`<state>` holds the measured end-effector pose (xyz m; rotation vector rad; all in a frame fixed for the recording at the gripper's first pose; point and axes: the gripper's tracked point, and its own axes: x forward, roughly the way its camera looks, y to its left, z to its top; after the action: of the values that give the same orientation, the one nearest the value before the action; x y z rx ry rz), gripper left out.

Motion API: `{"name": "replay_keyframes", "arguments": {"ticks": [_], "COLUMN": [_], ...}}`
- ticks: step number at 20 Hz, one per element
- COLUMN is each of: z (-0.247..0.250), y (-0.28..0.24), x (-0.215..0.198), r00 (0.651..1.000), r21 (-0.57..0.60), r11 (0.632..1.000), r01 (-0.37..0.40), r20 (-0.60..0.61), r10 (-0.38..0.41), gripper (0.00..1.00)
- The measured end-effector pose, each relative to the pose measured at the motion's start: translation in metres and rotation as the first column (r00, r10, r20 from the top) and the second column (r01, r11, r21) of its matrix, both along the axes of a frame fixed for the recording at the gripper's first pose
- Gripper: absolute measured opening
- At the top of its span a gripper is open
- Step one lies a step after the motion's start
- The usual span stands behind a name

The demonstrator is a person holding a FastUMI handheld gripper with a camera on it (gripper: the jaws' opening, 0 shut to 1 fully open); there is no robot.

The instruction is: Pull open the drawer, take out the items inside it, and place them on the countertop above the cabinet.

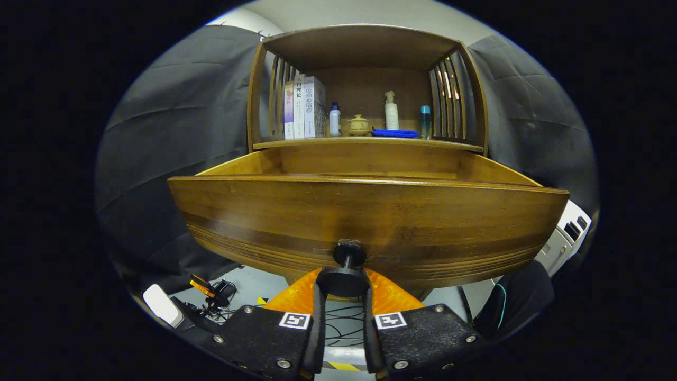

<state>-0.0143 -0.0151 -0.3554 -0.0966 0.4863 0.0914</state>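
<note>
A wooden drawer stands pulled out from the cabinet, its wide front panel close ahead of me. A dark round knob sticks out from the middle of that panel. My gripper is shut on the knob, one finger on each side of it. The inside of the drawer is hidden behind its front panel. Above the drawer lies the countertop, inside an open wooden shelf frame.
On the countertop stand books, a small white bottle, a small ceramic pot, a blue flat item, a pump bottle and a blue-capped tube. Cables lie on the floor below left; a white appliance stands right.
</note>
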Motion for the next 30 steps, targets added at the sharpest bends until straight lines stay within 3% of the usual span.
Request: {"name": "replay_keyframes", "arguments": {"ticks": [6,11,17,24,30], "z": [0.074,0.162,0.206,0.159,0.063], "y": [0.008,0.006,-0.023,-0.037,-0.033], "x": [-0.004,0.031,0.106,0.18,0.199], "r00": [0.988,0.98,0.986,0.976,0.898], "r21": [0.029,0.07,0.087,0.011,-0.084], "r11": [0.997,0.997,0.993,0.98,0.972], "r01": [-0.065,-0.018,0.082,0.197,0.217], "r20": [0.144,0.199,0.137,-0.093,-0.374], "r10": [0.06,0.004,-0.094,-0.195,-0.233], "gripper": [0.98,0.97,0.96,0.96,0.96]}}
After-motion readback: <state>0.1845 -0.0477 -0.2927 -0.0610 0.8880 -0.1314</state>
